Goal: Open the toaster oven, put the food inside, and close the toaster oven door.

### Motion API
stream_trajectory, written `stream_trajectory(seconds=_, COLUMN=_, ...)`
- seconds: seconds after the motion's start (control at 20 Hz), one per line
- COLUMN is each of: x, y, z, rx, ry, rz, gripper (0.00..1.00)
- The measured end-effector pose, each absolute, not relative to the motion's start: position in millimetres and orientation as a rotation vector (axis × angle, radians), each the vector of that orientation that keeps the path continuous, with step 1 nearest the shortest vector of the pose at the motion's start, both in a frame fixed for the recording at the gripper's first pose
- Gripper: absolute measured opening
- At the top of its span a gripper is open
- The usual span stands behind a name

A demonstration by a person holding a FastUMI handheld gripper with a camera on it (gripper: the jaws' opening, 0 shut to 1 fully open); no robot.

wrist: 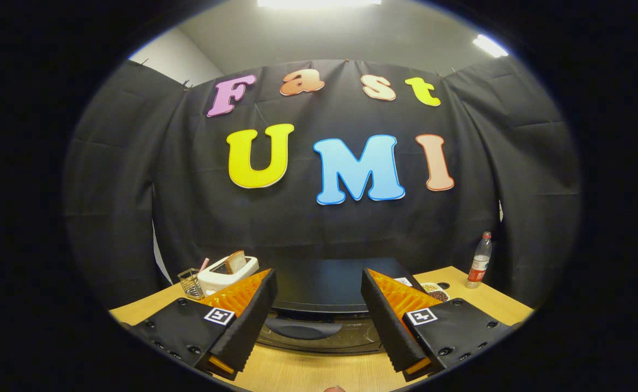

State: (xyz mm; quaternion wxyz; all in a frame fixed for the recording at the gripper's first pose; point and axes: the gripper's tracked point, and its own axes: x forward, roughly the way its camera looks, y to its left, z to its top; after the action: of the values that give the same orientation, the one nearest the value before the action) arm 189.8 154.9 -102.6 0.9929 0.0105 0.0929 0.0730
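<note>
A black toaster oven (324,283) stands on the wooden table (308,373), just ahead of my fingers. Its flat top and the upper part of its front show, with the door handle (302,328) low between the fingers; the door looks shut. My gripper (319,296) is open, with a wide gap and nothing in it. Its fingers (251,321) hover above the table in front of the oven and touch nothing. A small plate of food (436,292) lies to the right of the oven, partly hidden behind the right finger.
A white toaster (226,272) with a slice of bread (235,261) in its slot stands left of the oven, with a small wire basket (190,283) beside it. A plastic bottle (479,267) stands at the table's far right.
</note>
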Motion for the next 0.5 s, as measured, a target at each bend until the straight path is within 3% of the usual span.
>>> stream_trajectory(seconds=0.5, x=217, y=173, z=-172, rx=-0.001, ry=0.354, rz=0.100, gripper=0.99)
